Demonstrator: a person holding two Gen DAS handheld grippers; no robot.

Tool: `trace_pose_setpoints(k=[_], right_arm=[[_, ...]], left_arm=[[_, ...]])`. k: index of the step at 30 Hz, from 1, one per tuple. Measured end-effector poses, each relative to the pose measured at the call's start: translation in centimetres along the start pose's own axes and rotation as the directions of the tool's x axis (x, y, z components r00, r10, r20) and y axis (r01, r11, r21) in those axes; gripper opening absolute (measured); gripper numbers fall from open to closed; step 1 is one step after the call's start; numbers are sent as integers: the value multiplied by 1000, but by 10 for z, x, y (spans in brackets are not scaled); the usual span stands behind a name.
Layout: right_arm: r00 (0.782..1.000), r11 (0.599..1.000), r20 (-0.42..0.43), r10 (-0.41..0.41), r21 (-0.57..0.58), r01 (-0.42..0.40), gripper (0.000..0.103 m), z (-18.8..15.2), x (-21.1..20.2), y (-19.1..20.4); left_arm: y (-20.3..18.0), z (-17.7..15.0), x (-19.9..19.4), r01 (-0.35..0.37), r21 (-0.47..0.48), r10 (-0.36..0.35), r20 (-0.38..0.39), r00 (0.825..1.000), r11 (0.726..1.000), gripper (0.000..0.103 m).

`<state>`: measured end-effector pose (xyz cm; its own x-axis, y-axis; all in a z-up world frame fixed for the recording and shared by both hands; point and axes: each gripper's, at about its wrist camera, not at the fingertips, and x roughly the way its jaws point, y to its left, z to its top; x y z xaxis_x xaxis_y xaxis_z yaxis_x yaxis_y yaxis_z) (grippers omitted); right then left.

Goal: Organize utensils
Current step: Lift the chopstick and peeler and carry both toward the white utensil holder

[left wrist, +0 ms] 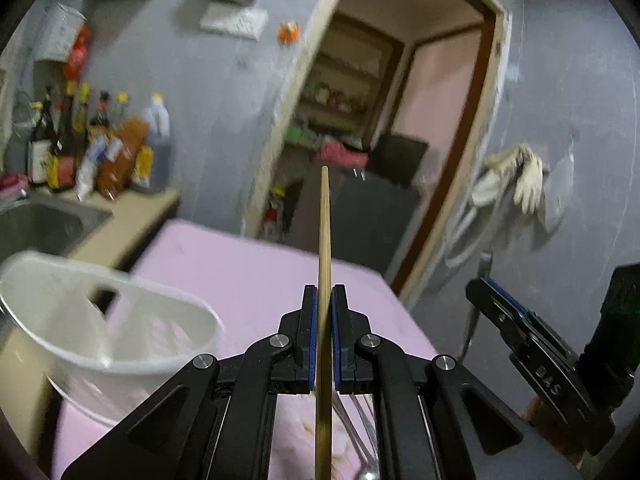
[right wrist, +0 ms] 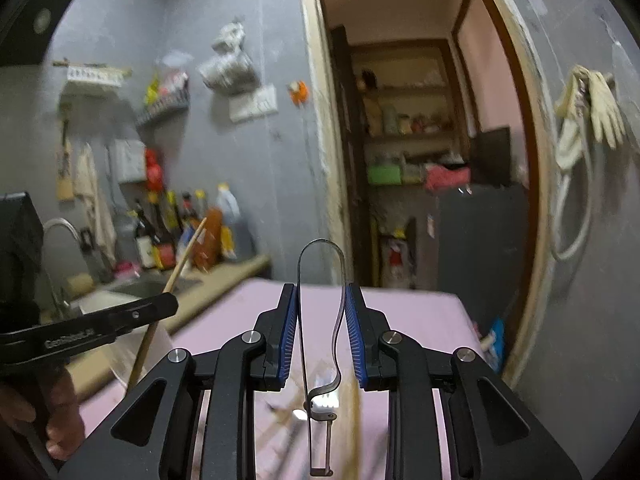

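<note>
My left gripper (left wrist: 324, 292) is shut on a bamboo chopstick (left wrist: 325, 240) that points up and forward above the pink table (left wrist: 248, 268). A white plastic utensil holder (left wrist: 104, 320) with a divider stands to its left on the table. My right gripper (right wrist: 321, 292) is shut on a metal peeler (right wrist: 320, 320), with its looped handle end sticking up between the pads. The right gripper also shows at the right in the left wrist view (left wrist: 480, 286). The left gripper (right wrist: 172, 300) with the chopstick (right wrist: 176, 280) shows at the left in the right wrist view. Blurred utensils lie below on the table (right wrist: 304, 404).
A steel sink (left wrist: 40, 224) and a counter with sauce bottles (left wrist: 100, 152) lie left of the table. An open doorway (right wrist: 420, 160) to a pantry with shelves is straight ahead. Gloves (right wrist: 592, 116) hang on the grey wall at the right.
</note>
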<state>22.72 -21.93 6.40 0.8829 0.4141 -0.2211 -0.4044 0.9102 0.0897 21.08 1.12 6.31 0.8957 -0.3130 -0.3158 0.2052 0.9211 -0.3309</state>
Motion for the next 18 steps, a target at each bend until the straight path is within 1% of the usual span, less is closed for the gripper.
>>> trace_pose_setpoints(k=[1, 5, 7, 10, 13, 18], right_arm=[[1000, 1000, 13, 17, 4, -17, 21, 5, 1, 5], [991, 992, 65, 119, 30, -122, 21, 30, 10, 33], [982, 985, 94, 165, 30, -168, 21, 40, 18, 50], [968, 975, 130, 217, 25, -222, 21, 49, 29, 78], [956, 964, 145, 256, 32, -263, 21, 52, 43, 102], [942, 952, 166, 290, 49, -302, 21, 47, 71, 132]], left_arm=[[6, 11, -7, -6, -15, 6, 34, 999, 1000, 4], [36, 46, -28, -38, -59, 45, 121, 992, 998, 4], [55, 61, -37, -77, -68, 87, 165, 982, 995, 4], [85, 76, -43, -138, -70, 150, 199, 969, 988, 4], [109, 80, -51, -173, -82, 187, 227, 956, 982, 4], [146, 79, -50, -257, -117, 280, 275, 920, 959, 4]])
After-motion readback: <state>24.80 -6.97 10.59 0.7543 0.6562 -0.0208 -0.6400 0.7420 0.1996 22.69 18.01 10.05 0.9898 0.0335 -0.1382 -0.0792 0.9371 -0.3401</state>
